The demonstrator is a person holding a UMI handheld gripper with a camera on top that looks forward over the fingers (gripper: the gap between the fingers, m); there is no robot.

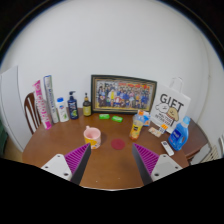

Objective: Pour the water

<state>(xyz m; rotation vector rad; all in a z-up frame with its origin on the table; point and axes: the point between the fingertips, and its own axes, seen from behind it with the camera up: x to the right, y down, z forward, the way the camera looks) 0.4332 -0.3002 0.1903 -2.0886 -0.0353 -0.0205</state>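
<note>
The hand-held gripper (110, 163) hangs above the near edge of a round brown wooden table (110, 158), its two fingers spread wide apart with nothing between them; the purple pads (78, 157) face each other across bare wood.

Beyond the fingers, about mid-table and a little left of centre, stands a small pink plastic cup (92, 136). To the right of it stands a yellow plastic bottle with a blue cap (137, 125), well apart from the cup. A small magenta disc (117, 144) lies flat on the wood between the two, nearer the fingers.

Along the far edge, against the white wall, leans a framed colourful picture (123, 94). In front of it lie a yellow-green block (105, 117) and a green block (119, 119). At the far left edge stand a tall pink tube (43, 102), a white bottle (61, 109), a dark blue pump bottle (73, 105) and a small dark bottle (87, 105). At the right edge stands a white card printed "GIFT" (171, 104), with a blue bottle (180, 133) just before it. A wooden chair back (32, 110) shows beside the left edge.
</note>
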